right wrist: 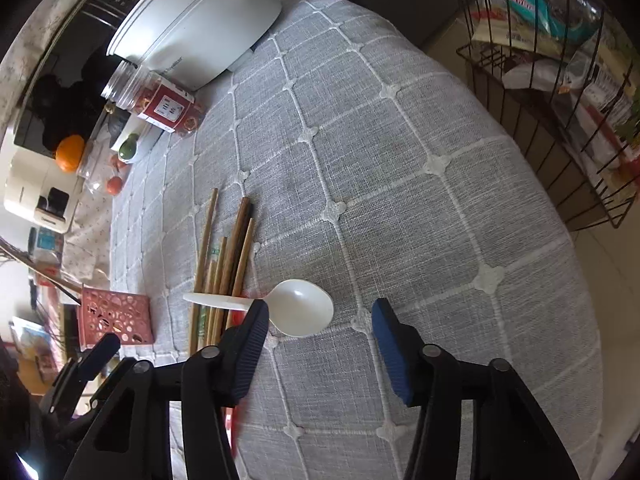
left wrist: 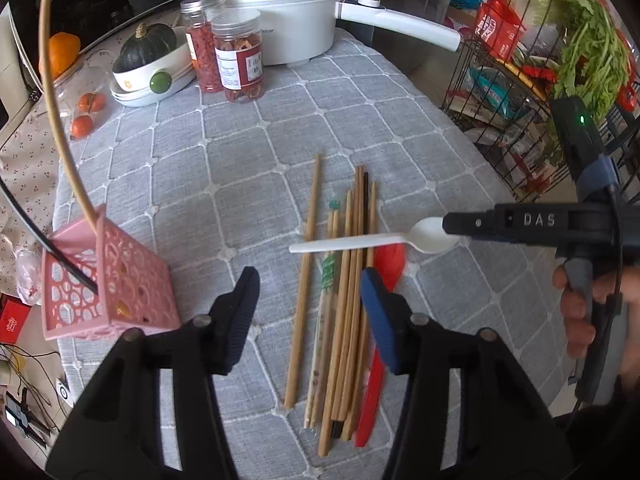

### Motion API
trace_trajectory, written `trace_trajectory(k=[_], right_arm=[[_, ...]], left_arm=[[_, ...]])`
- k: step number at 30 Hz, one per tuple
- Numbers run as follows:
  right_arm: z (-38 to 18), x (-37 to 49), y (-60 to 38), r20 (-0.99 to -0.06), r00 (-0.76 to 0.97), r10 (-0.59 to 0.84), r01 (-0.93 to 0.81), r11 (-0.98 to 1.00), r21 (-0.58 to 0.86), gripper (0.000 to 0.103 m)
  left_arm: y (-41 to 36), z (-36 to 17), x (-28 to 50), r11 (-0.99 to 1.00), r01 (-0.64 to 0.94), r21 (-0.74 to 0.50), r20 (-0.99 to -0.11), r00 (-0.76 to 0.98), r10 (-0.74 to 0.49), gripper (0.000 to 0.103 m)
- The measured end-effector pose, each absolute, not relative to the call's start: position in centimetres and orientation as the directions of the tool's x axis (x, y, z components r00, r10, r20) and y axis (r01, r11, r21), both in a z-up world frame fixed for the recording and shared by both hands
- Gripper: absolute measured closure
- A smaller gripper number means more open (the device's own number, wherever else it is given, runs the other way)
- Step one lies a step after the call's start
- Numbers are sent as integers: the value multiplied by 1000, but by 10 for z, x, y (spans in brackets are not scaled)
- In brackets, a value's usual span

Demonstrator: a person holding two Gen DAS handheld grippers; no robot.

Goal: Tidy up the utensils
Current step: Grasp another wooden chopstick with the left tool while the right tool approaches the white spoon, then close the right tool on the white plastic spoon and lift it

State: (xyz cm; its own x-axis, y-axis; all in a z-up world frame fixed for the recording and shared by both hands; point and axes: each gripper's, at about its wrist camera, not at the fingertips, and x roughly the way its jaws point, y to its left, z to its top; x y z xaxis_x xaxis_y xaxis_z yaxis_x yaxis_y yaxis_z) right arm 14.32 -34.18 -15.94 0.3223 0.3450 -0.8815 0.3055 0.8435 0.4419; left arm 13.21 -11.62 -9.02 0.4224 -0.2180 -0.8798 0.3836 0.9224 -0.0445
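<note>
Several wooden chopsticks lie in a bundle on the grey checked cloth, one more a little to their left. A white plastic spoon rests across them, and a red utensil lies underneath. My left gripper hovers open over the bundle, which lies between its fingers untouched. My right gripper is open around the white spoon's bowl; the left finger overlaps the spoon's neck and the right stands apart. The pink perforated basket at the left holds a wooden and a black chopstick.
A white electric pot, two clear jars and a bowl with a dark squash stand at the back of the table. A black wire rack with greens and packets stands off the table's right edge. A hand holds the right gripper.
</note>
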Motion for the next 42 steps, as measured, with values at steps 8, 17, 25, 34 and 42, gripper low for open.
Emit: trace_trajectory(k=[8, 17, 25, 34, 42], right_arm=[[-175, 148, -340, -852, 351, 389, 342, 794, 503, 81], [-179, 149, -353, -823, 383, 419, 374, 744, 553, 96], [-159, 148, -353, -817, 412, 403, 336, 766, 547, 96], [-174, 137, -365, -815, 393, 426, 423, 703, 572, 64], [-190, 141, -351, -749, 447, 490, 439, 609, 660, 78]], left_arm=[[-144, -109, 190, 940, 330, -92, -889, 398, -227, 74], [-157, -150, 235, 948, 300, -105, -933, 299, -198, 91], [-158, -159, 240, 948, 304, -96, -942, 279, -185, 95], [-150, -132, 218, 943, 329, -50, -915, 364, -176, 96], [-139, -131, 193, 930, 362, -59, -928, 324, -185, 96]])
